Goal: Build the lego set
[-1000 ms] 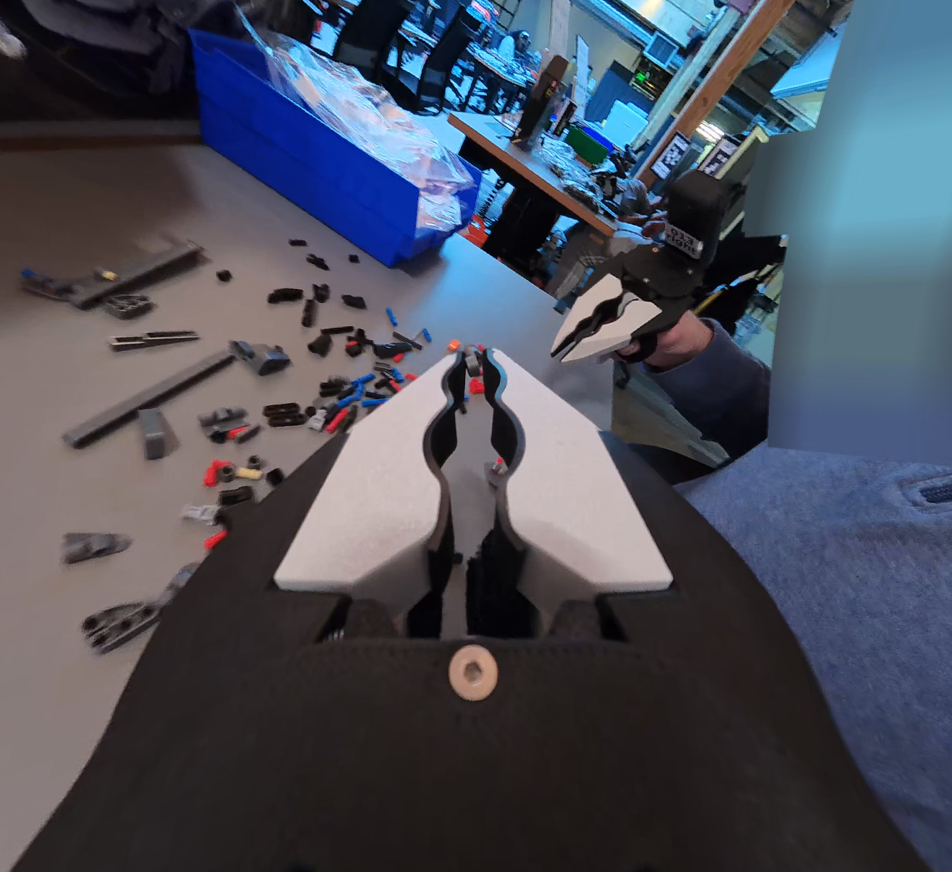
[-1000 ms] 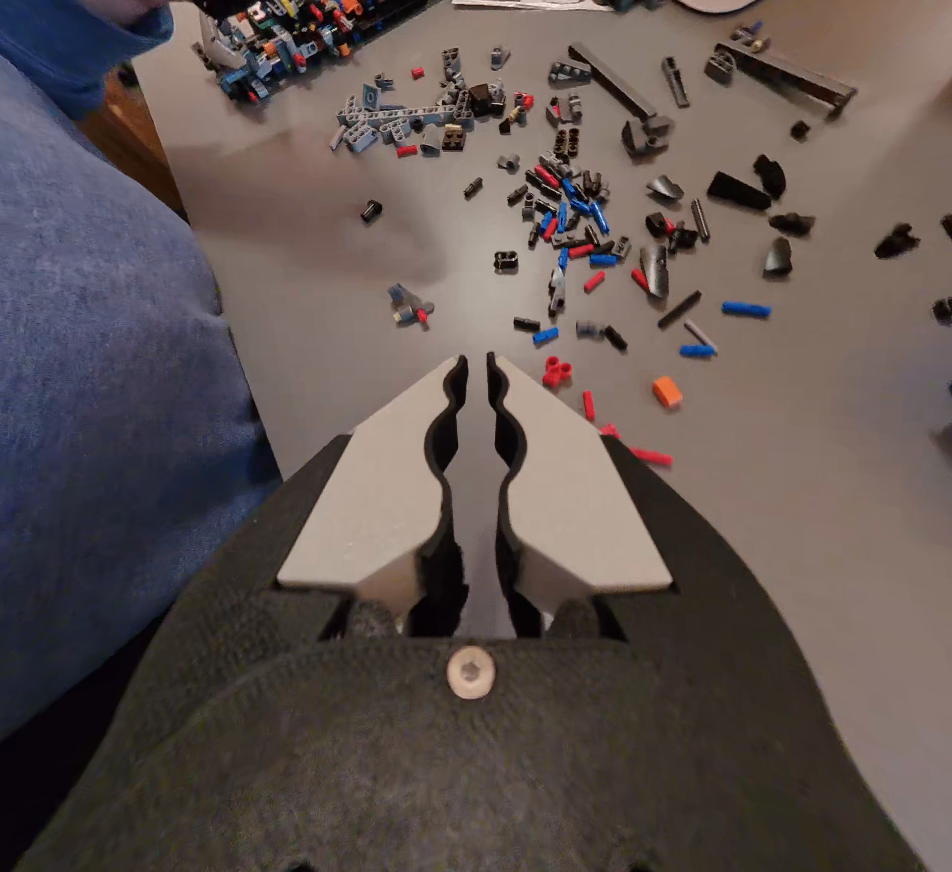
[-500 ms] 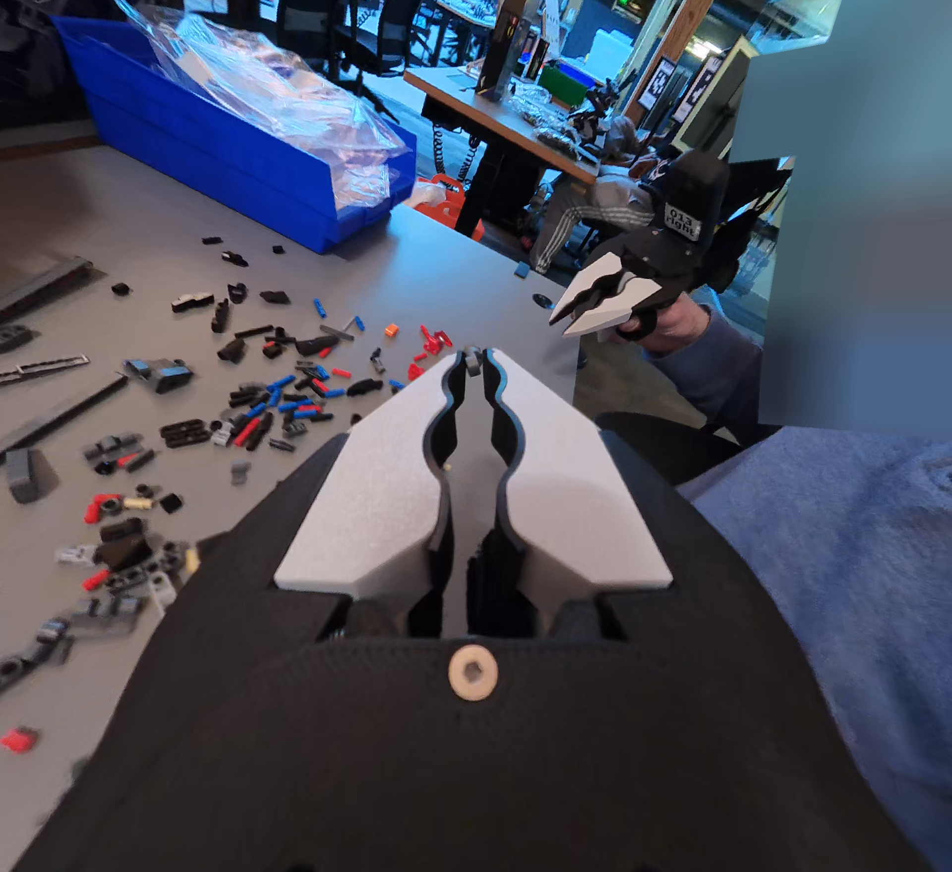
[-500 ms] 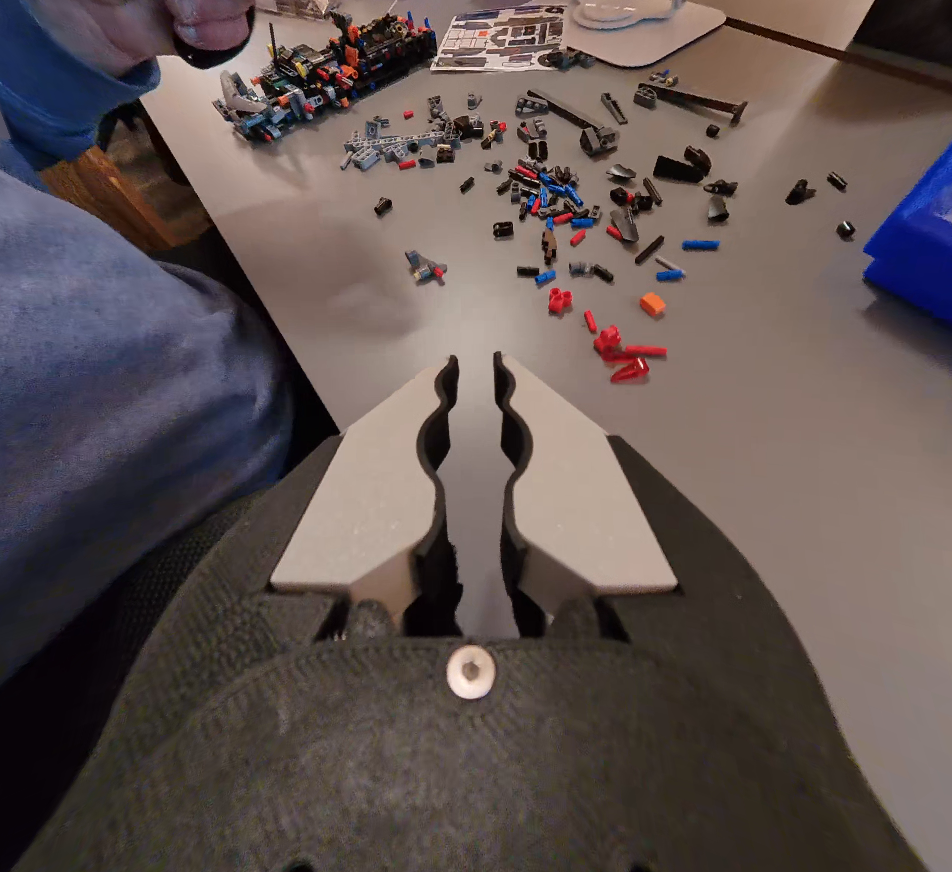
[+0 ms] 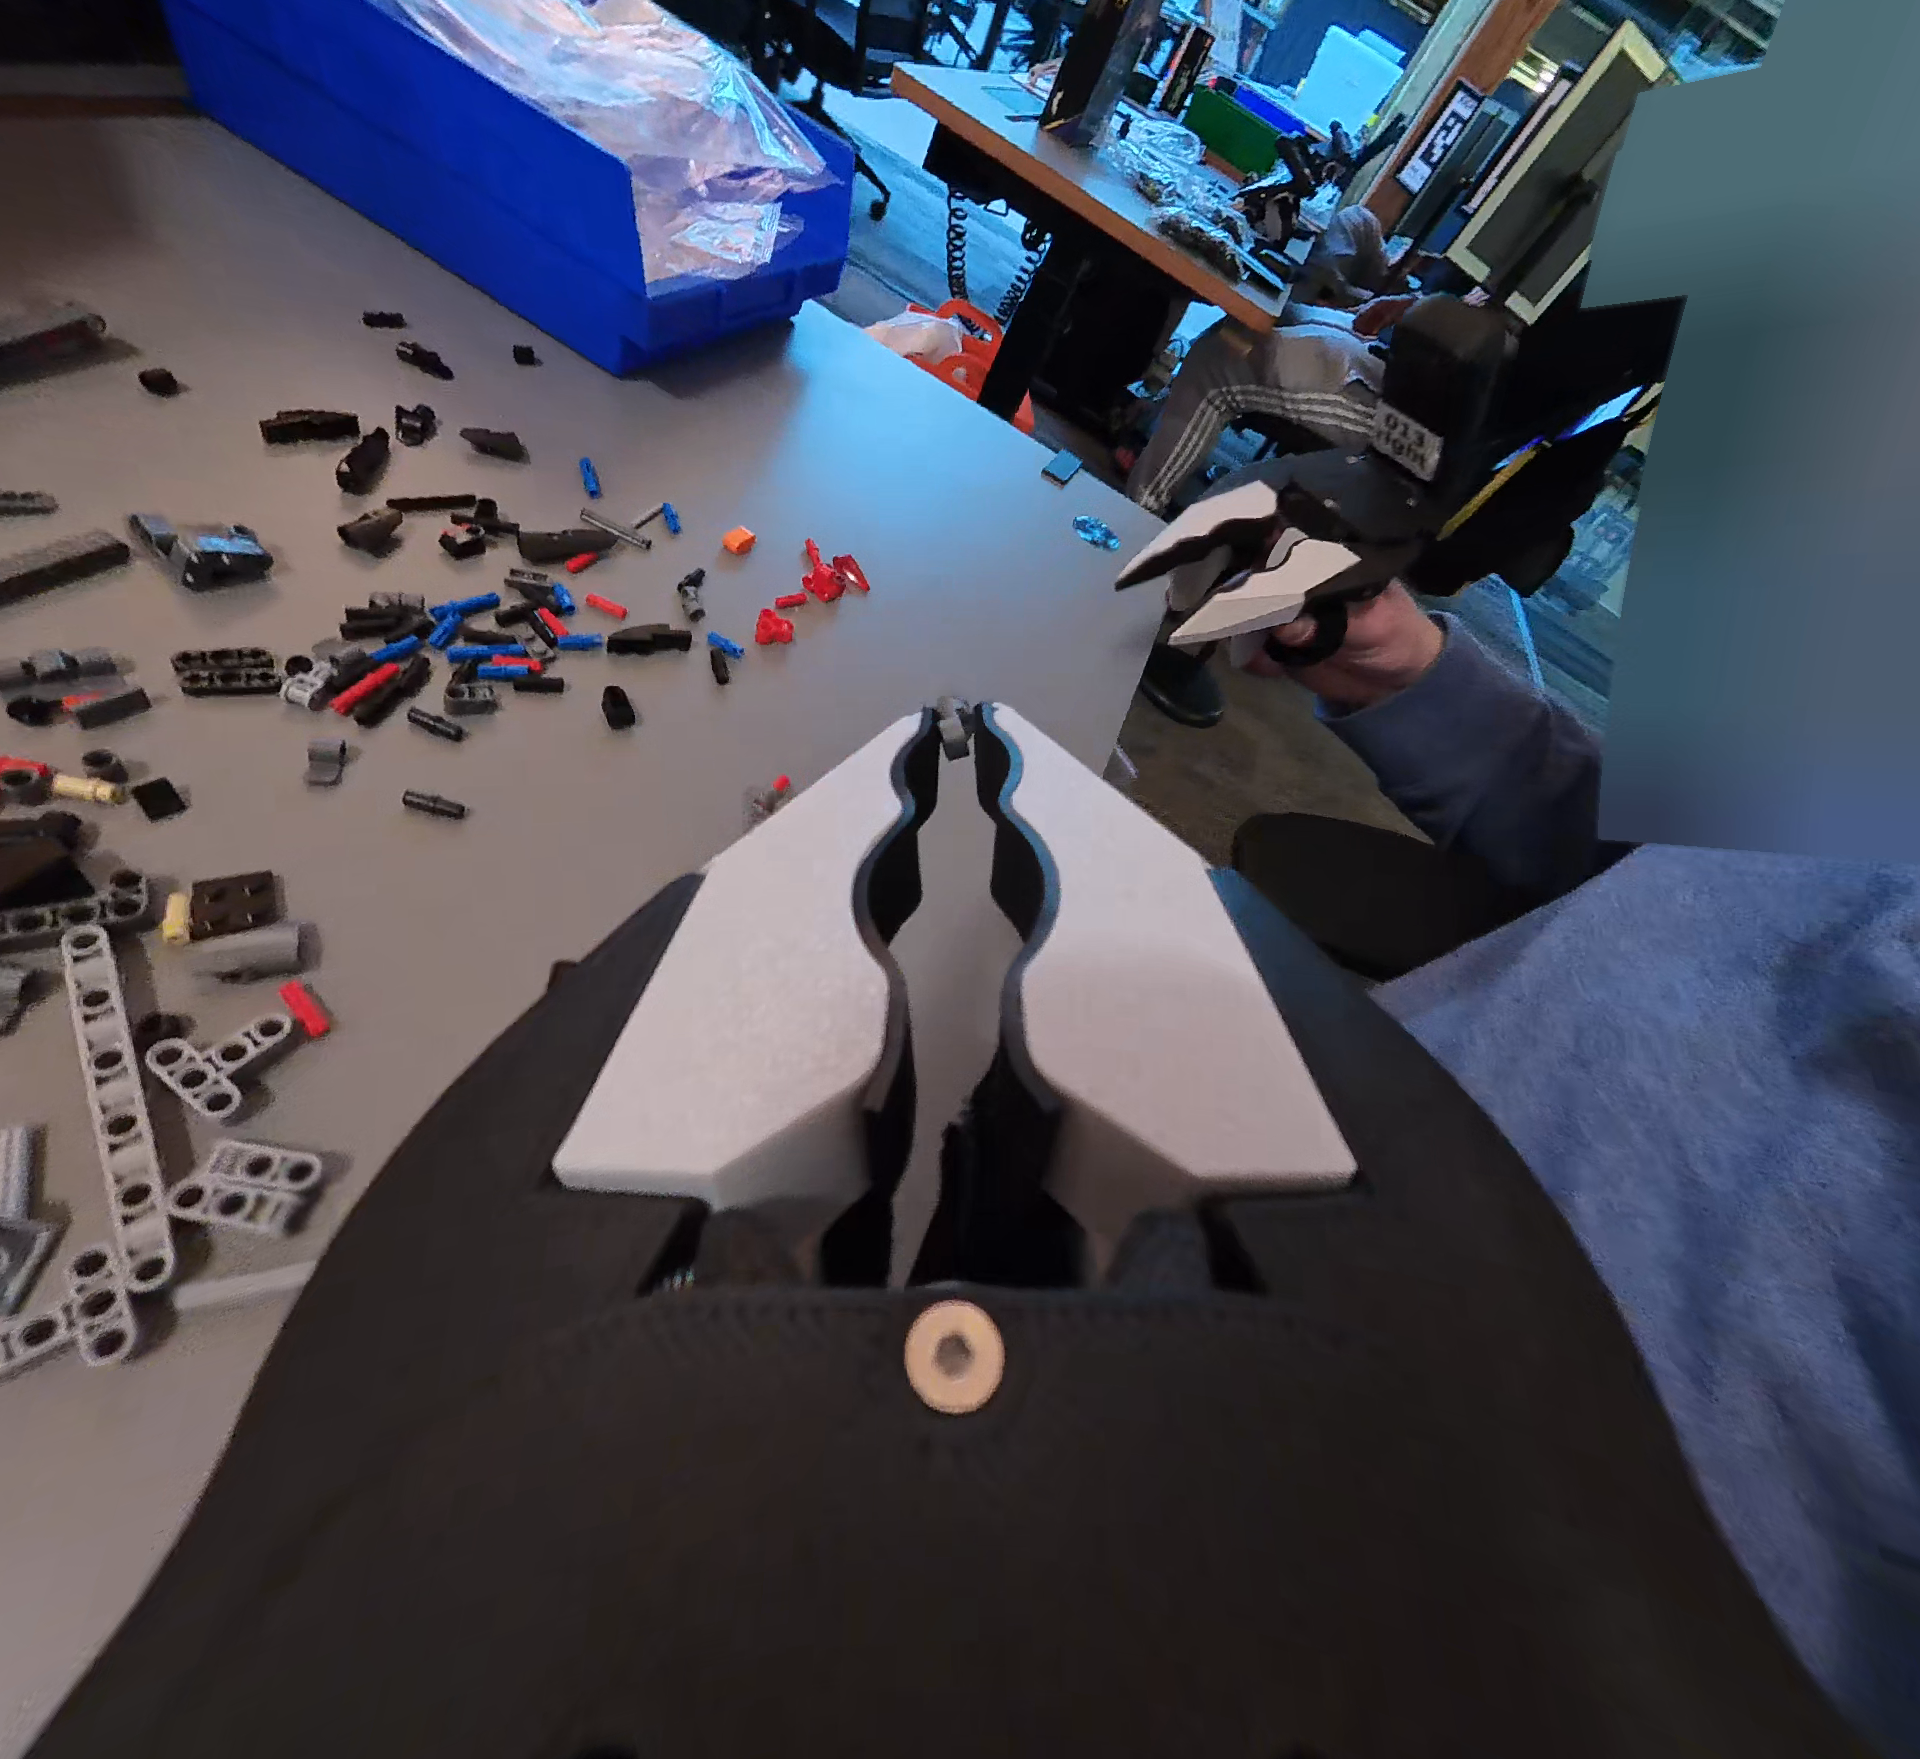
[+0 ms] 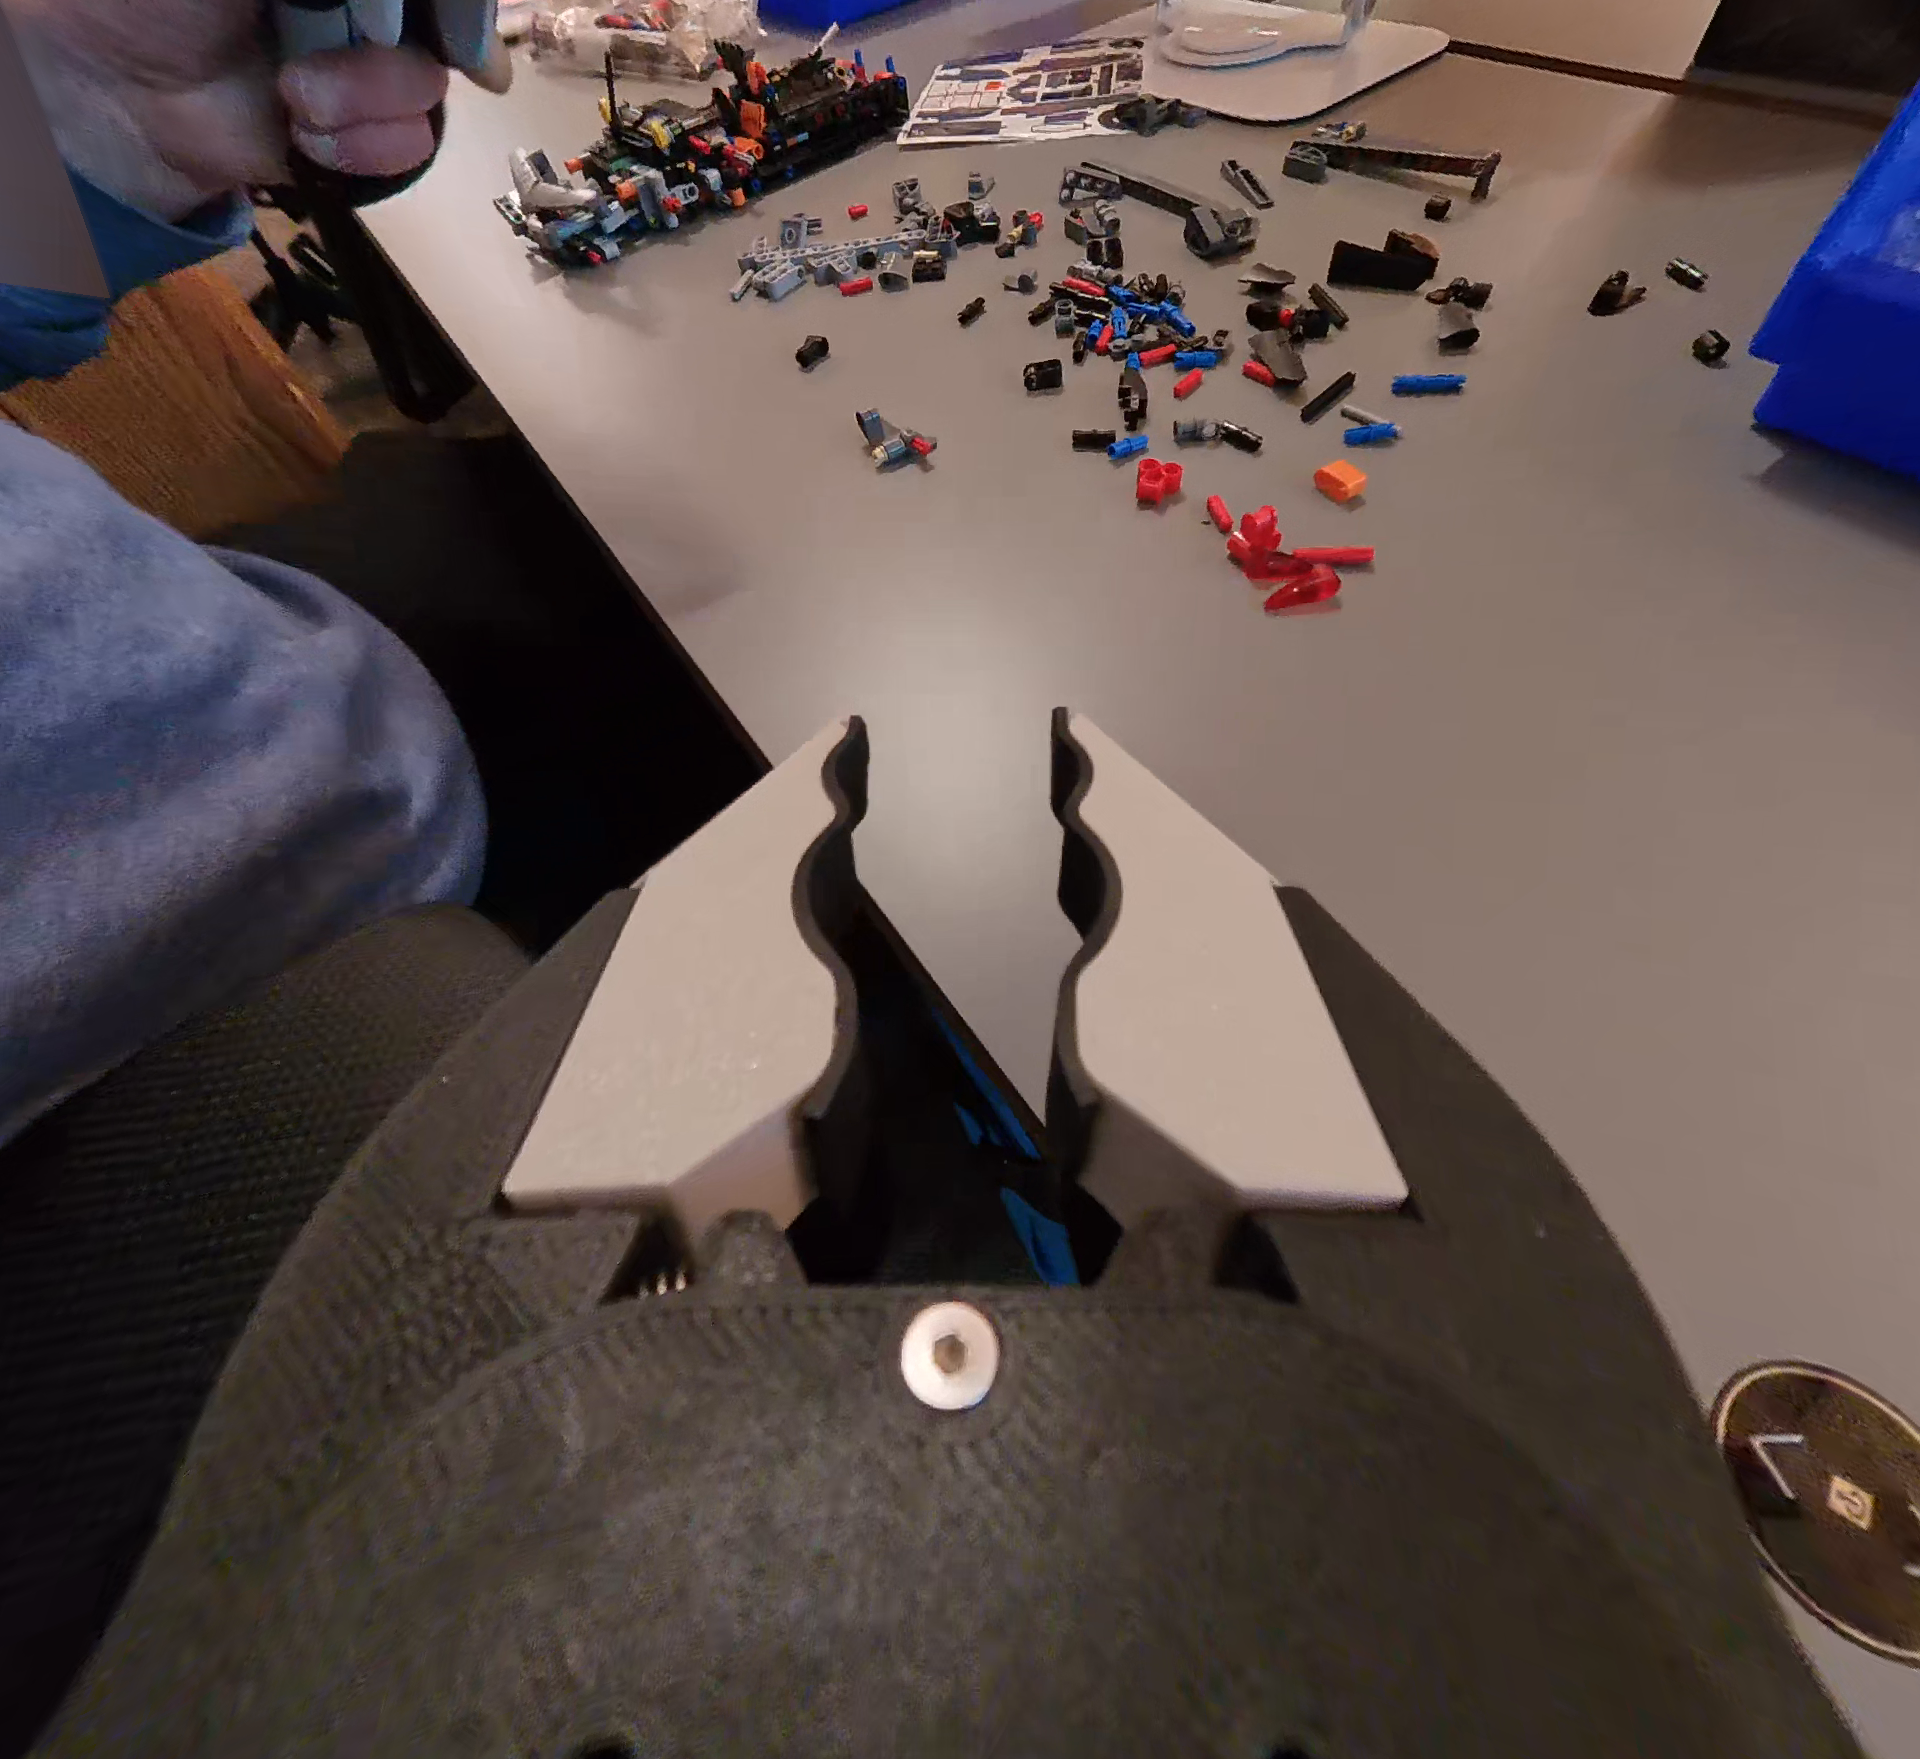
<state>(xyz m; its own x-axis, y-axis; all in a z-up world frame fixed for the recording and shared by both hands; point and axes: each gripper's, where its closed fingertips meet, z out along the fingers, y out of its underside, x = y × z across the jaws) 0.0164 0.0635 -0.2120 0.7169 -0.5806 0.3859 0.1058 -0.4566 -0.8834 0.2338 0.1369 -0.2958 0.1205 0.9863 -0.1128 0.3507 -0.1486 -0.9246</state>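
Across the grey tabletop (image 6: pixel 1351 774) loose lego parts (image 6: pixel 1153 327) are scattered: black, blue and red pins, grey beams, one orange piece (image 6: pixel 1339 479), a red cluster (image 6: pixel 1273 556) nearest the right claw. Part-built model (image 6: pixel 707 151) sits at the far left edge, printed sheet (image 6: pixel 1023 88) just beside it, white lamp base (image 6: pixel 1299 47) behind that. Blue bin (image 5: pixel 468 120) with clear plastic bags (image 5: pixel 582 47) stands on the far side of the parts. Room behind: open workspace, other desks, black chairs, a wooden post.

Left claw (image 5: pixel 951 733) is held over the tabletop's near edge, tips pinching a small grey piece (image 5: pixel 948 730). Right claw (image 6: pixel 956 743) is spread, nothing between the fingers, held low over bare tabletop near its corner; in the left wrist view it (image 5: pixel 1210 582) hangs off the tabletop edge, hand (image 5: pixel 1340 649) gripping the handle.

Versus 0.5 s ago: right claw gap has gone from narrow to wide. Left claw keeps its pinch on the grey piece. Both views sit further back from the parts; a round dark disc (image 6: pixel 1818 1501) now shows at the right wrist view's lower right.
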